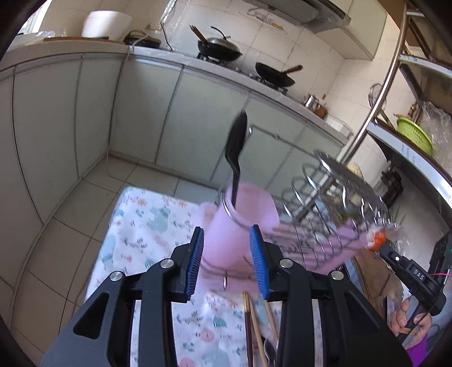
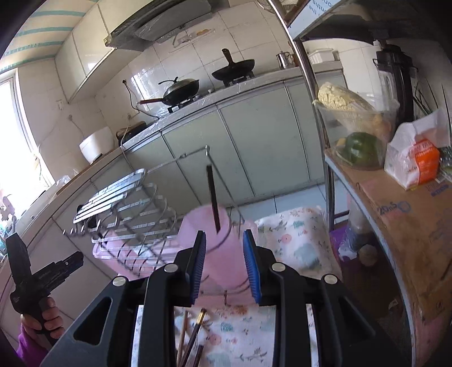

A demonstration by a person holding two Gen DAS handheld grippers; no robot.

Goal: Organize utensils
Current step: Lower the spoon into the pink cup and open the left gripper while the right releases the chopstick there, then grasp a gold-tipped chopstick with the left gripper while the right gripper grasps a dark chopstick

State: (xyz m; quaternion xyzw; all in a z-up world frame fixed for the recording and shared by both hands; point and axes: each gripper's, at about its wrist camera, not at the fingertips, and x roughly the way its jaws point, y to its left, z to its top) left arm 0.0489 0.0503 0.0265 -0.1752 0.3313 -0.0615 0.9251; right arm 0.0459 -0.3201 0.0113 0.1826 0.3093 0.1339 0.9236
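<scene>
In a tiled kitchen, chopsticks (image 2: pixel 195 333) lie lengthwise below the right claw (image 2: pixel 224 262), near both half-open, empty claws.

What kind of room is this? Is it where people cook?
Yes, it looks like a home kitchen. Two black woks sit on a gas stove under a range hood, cabinets run below the counter, and a metal dish rack with a pink utensil cup stands on a table.
</scene>
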